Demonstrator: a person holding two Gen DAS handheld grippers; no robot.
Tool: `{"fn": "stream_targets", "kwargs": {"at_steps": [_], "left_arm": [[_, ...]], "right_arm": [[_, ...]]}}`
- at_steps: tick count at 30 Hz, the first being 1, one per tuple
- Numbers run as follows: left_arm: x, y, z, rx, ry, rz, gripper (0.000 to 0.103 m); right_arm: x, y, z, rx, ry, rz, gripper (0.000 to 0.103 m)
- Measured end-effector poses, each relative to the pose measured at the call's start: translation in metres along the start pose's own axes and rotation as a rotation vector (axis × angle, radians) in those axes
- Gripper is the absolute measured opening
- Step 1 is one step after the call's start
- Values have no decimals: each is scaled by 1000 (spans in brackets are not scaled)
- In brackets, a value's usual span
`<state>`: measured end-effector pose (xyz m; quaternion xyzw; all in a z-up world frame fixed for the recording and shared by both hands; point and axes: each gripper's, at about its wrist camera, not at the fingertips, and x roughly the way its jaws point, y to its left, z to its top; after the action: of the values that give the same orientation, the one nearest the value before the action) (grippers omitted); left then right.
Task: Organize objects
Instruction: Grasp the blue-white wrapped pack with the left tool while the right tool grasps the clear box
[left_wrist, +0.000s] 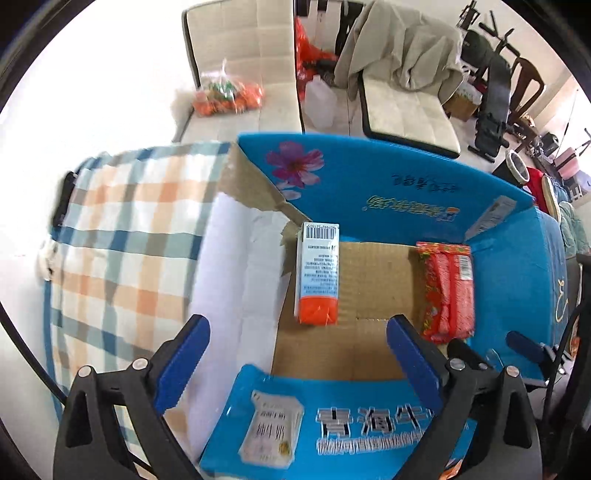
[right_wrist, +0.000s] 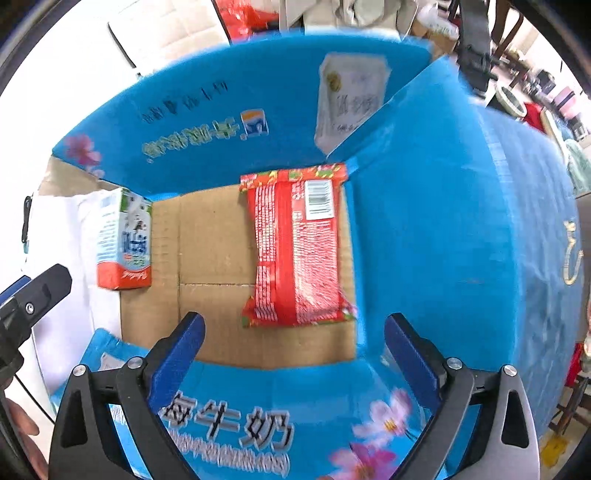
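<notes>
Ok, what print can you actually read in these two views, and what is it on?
"每牛奶": near flap of the blue carton, cut off by the fingers.
Far flap: upside-down, blurred.
Milk box: barcode, small print, unreadable.
Red packet: barcode, fine print, unreadable.
White flap stickers: blurred.

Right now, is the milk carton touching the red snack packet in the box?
Apart. The right wrist view shows bare cardboard floor between the milk carton and the red snack packet.
</notes>
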<state>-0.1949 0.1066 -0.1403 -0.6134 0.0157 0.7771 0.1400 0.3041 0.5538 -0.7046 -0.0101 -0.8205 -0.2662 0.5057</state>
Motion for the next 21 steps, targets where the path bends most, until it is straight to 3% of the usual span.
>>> {"fn": "stream_targets", "kwargs": {"at_steps": [5, 14, 21], "left_arm": [[-7, -7, 35, 22, -61, 1, 98], [-69, -31, 11, 27, -135, -7, 98], [-79, -35, -18, -3, -113, -5, 98]], "right_arm": [[-35, 20, -29, -57, -59, -11, 100], [-122, 8, -55, -139, -145, -8, 100], [-155, -15, -83, -178, -126, 20, 100]]}}
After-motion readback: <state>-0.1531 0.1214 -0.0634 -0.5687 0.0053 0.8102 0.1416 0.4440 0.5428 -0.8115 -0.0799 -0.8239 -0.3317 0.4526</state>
